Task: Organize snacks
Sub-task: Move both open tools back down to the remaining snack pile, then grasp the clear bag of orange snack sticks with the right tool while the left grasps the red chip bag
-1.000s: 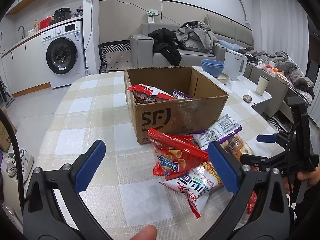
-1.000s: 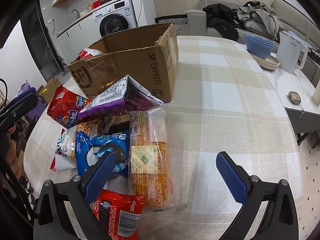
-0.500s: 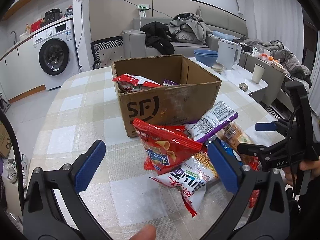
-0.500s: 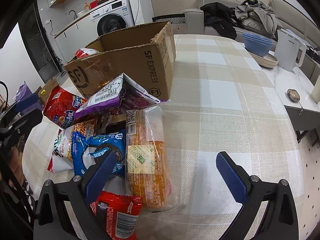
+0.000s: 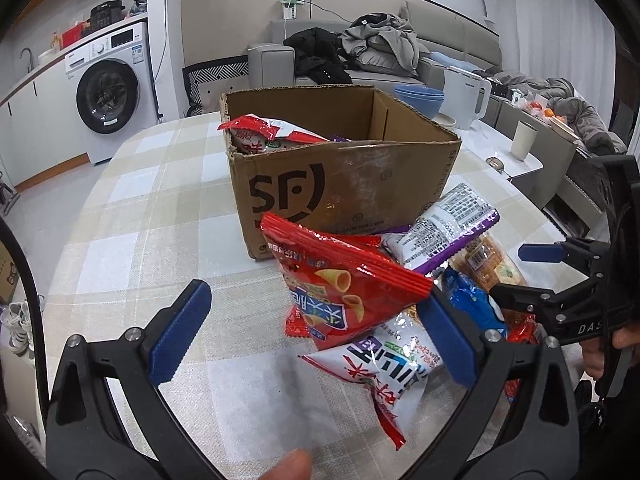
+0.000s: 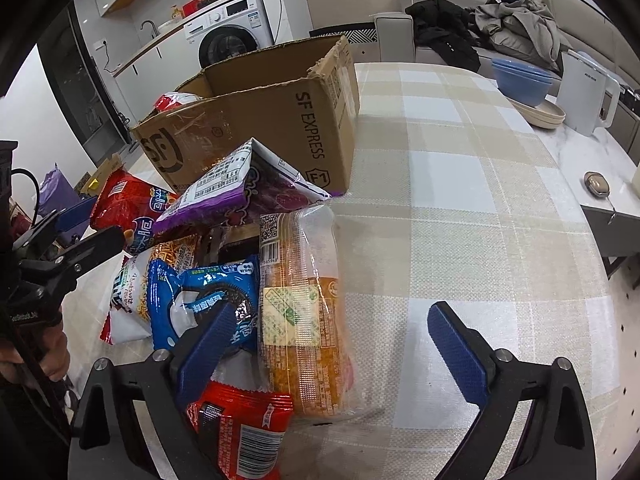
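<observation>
An open cardboard box [image 5: 340, 184] stands on the checked table and holds a red snack bag [image 5: 260, 132]. A pile of snack bags lies in front of it: a red chip bag [image 5: 340, 292], a white and red bag [image 5: 388, 368], a purple bag [image 5: 444, 228], a blue cookie bag [image 6: 204, 300] and an orange clear pack [image 6: 304, 312]. My left gripper [image 5: 312, 336] is open, with the red chip bag between its fingers. My right gripper [image 6: 332, 352] is open over the orange pack. The box also shows in the right wrist view [image 6: 260, 120].
Blue bowls [image 6: 520, 80] and a white kettle [image 6: 584, 96] stand at the table's far right. A small red packet [image 6: 240, 428] lies near the front edge. A washing machine [image 5: 112, 96] and a sofa [image 5: 360, 56] are behind.
My left gripper has moved forward and right, closer to the red chip bag and the box. My right gripper has shifted slightly toward the pile. Both stay open.
</observation>
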`<state>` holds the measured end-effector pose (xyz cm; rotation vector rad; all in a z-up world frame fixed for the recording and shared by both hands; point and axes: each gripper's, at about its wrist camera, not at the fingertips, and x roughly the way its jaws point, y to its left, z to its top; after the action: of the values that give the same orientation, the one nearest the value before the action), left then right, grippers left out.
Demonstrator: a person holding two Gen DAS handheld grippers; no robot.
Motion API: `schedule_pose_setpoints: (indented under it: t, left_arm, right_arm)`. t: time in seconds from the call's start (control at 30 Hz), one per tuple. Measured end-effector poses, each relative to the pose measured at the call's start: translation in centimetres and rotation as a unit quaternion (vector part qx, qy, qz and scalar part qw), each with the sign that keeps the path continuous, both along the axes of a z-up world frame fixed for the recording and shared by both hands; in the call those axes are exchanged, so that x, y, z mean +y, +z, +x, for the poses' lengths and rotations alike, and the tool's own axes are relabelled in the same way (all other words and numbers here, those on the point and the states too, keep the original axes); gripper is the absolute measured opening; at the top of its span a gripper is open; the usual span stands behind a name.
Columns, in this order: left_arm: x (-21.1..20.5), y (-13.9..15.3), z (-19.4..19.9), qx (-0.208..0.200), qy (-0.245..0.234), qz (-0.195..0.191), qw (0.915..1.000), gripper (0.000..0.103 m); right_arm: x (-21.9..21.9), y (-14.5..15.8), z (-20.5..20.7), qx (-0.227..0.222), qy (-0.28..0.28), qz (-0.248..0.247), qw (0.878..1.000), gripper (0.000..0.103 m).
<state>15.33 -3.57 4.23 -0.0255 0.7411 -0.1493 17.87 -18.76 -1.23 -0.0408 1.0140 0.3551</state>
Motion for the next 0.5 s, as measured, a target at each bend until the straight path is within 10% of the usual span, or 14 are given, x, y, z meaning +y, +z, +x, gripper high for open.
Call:
schedule_pose_setpoints:
  t: [0.3, 0.5]
  left_arm:
    - [0.5, -1.2, 1.4, 0.011, -0.004, -0.019, 0.9998, 0.1]
    - [0.5, -1.6, 1.6, 0.016, -0.012, -0.034, 0.9992, 0.081]
  right_arm:
    - [0.4, -0.2, -0.3, -0.008, 0.009, -0.012, 1.0, 0.08]
    - [0.6, -0.1, -0.6, -0.013, 0.016, -0.014, 1.0, 0.074]
